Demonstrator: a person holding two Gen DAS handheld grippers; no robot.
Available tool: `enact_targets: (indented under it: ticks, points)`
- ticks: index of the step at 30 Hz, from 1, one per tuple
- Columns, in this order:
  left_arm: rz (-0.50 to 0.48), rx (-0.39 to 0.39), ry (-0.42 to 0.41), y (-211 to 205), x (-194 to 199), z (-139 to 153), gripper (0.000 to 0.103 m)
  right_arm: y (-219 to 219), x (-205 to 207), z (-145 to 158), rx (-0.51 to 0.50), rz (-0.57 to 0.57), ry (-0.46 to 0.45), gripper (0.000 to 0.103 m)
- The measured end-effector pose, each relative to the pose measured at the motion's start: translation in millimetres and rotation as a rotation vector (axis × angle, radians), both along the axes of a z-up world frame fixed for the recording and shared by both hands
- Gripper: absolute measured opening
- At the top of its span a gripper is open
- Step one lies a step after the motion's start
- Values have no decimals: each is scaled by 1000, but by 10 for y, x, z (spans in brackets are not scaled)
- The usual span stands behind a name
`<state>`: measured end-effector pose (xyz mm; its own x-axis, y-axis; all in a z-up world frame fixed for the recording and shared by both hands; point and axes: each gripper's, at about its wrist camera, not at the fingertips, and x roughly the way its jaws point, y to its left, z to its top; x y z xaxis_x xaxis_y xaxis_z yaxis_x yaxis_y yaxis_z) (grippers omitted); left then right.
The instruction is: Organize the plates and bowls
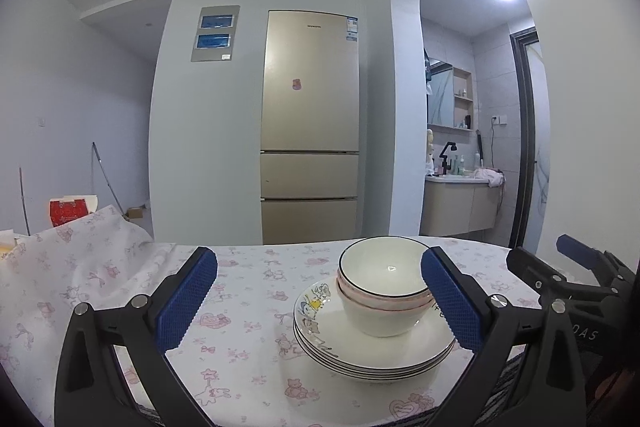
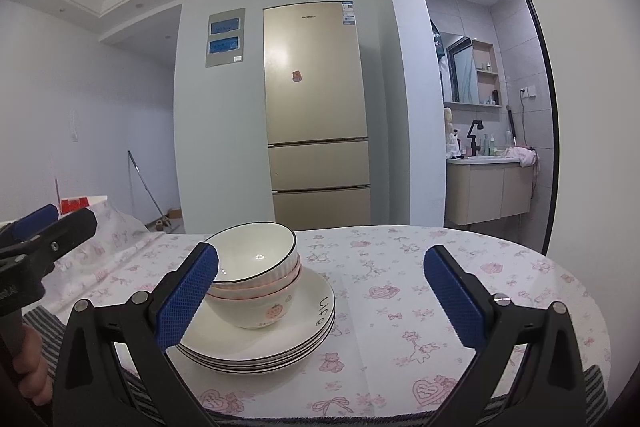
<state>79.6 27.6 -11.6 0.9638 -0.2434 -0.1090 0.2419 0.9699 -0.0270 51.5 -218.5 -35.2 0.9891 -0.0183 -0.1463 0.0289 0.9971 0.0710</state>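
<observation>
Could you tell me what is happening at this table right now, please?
A person holds a two-finger gripper in each hand over a table covered with a floral tablecloth. The bowls are nested and sit on a stack of plates. The left gripper and the right gripper are both open, empty and touching nothing, so the tidying looks essentially done.

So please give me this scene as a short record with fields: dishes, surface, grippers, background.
dishes: bowls nested in a stack, standing on a stack of plates
surface: table under a pink-print cloth
left gripper: open, empty, the dishes near its right finger
right gripper: open, empty, the dishes near its left finger
background: fridge, bathroom sink
</observation>
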Motion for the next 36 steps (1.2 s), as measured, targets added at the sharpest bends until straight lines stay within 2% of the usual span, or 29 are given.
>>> enact_targets:
  ticks: [5, 36]
  points:
    - [4, 21, 6, -42, 18, -19, 103, 38, -1, 2, -13, 7, -5, 103]
    - [13, 14, 11, -45, 27, -28, 103, 12, -48, 27, 0, 12, -25, 103]
